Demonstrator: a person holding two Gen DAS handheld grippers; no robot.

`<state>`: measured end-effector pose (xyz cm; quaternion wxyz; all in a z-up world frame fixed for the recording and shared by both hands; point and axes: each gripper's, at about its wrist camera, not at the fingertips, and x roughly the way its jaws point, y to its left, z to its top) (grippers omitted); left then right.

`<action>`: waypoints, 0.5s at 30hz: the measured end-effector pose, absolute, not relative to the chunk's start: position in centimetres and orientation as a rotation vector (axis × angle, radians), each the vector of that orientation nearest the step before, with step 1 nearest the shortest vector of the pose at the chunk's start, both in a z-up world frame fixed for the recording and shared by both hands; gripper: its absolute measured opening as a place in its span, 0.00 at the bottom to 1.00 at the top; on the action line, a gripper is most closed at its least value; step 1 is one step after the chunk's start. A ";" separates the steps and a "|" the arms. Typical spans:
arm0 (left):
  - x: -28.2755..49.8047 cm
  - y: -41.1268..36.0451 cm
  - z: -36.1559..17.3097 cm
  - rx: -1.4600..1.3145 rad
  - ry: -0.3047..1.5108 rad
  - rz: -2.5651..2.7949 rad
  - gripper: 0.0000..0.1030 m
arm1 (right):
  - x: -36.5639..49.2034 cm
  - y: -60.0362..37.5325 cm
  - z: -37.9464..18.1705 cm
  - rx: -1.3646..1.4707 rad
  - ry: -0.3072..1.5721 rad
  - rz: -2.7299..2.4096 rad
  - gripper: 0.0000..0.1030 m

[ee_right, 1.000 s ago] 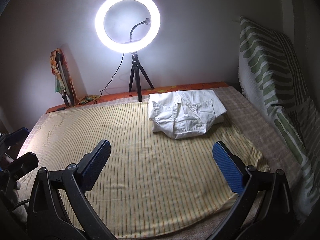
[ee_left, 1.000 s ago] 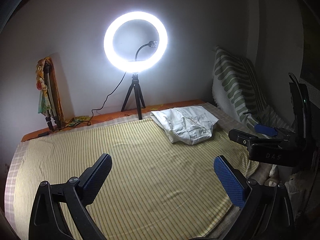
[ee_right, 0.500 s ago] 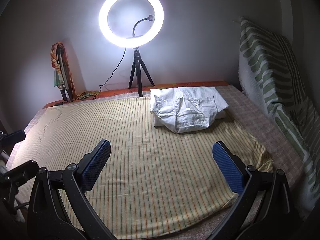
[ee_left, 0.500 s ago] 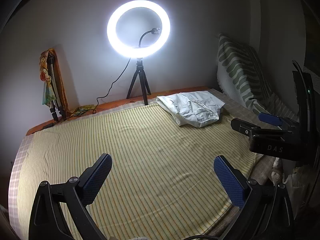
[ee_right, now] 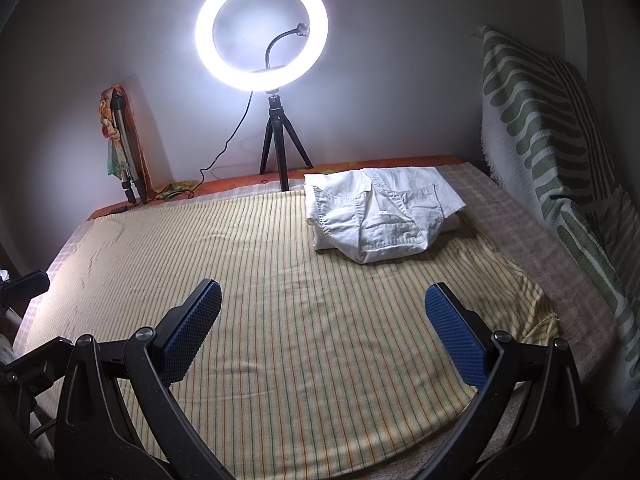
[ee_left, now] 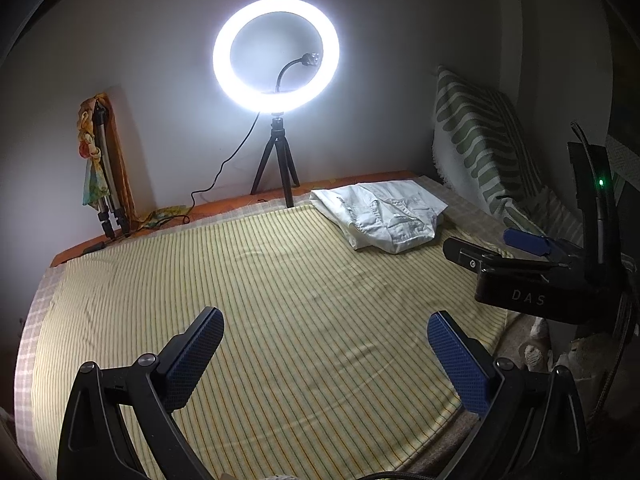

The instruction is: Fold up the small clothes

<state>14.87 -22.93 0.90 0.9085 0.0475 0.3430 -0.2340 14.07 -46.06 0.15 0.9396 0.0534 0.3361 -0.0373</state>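
A small white garment (ee_right: 380, 216) lies folded in a stack at the far right of the yellow striped sheet (ee_right: 304, 320); it also shows in the left wrist view (ee_left: 380, 216). My left gripper (ee_left: 324, 360) is open and empty, held above the near part of the sheet, well short of the garment. My right gripper (ee_right: 322, 332) is open and empty, also over the near part of the sheet. The right gripper's body (ee_left: 532, 280) shows at the right of the left wrist view.
A lit ring light on a small tripod (ee_right: 262, 32) stands at the far edge against the wall. A folded tripod with a cloth (ee_right: 124, 148) leans at the back left. A green patterned cushion (ee_right: 560, 140) leans along the right side.
Both grippers drew back and tilted slightly; the garment sits farther away and the ring light shifted in view. Both jaws stayed open and empty.
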 end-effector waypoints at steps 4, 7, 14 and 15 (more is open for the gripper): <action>15.0 -22.9 0.9 0.093 0.707 -0.482 1.00 | 14.3 -46.0 0.0 0.116 0.688 -0.071 1.00; 15.1 -22.9 0.9 0.092 0.707 -0.480 1.00 | 14.3 -45.9 -0.1 0.112 0.690 -0.071 1.00; 15.2 -22.9 0.8 0.091 0.712 -0.483 1.00 | 14.4 -46.0 -0.1 0.116 0.692 -0.068 1.00; 15.3 -22.9 0.8 0.093 0.712 -0.484 1.00 | 14.5 -46.1 -0.1 0.118 0.692 -0.068 1.00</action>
